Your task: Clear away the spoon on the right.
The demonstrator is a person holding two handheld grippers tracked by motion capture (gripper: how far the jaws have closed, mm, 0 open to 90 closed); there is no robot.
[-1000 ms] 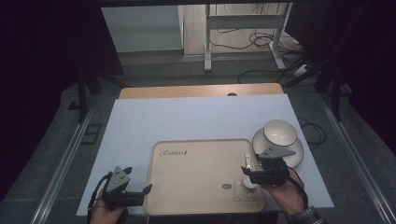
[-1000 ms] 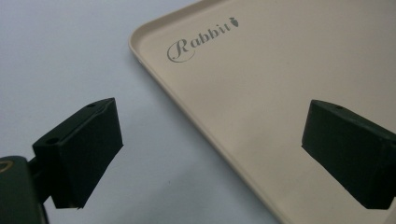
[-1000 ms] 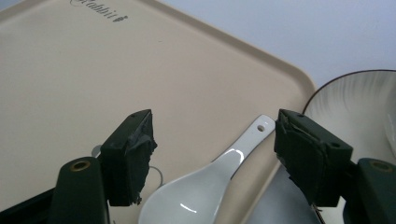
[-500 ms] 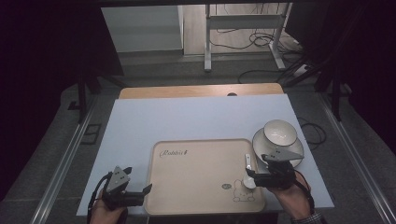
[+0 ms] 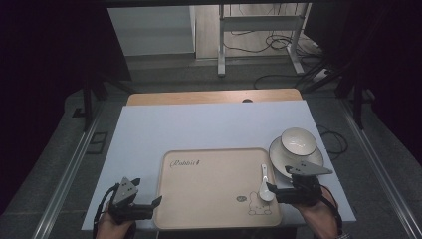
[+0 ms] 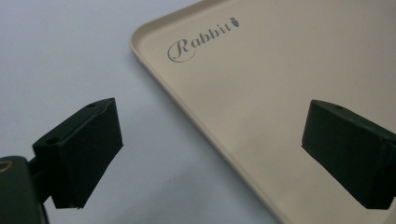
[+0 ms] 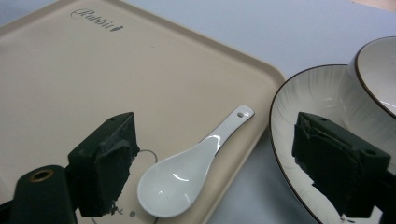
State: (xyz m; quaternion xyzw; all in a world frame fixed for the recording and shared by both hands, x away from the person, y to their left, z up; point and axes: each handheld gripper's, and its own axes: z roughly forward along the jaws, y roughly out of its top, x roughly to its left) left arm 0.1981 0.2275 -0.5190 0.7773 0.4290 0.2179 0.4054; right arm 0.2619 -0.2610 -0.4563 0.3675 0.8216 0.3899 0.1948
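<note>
A white ceramic spoon (image 5: 265, 186) lies on the beige tray (image 5: 214, 169) near its right edge, bowl end toward me. In the right gripper view the spoon (image 7: 187, 172) rests flat between and ahead of the jaws, and neither pad touches it. My right gripper (image 5: 272, 191) is open; its jaws have just been opening. It points left across the tray's right rim. My left gripper (image 5: 152, 205) is open at the tray's near left corner. Its jaws (image 6: 215, 154) straddle the tray's rim (image 6: 196, 121) with nothing gripped.
A white bowl (image 5: 297, 142) sits on a ribbed plate (image 5: 278, 154) just right of the tray, close to my right gripper; the plate (image 7: 303, 107) and bowl (image 7: 378, 70) are beside its right jaw. A pale sheet (image 5: 209, 124) covers the table.
The right gripper has drawn back slightly toward the near edge and its jaws stand wider; the spoon now lies uncovered on the tray. The left gripper has not moved.
</note>
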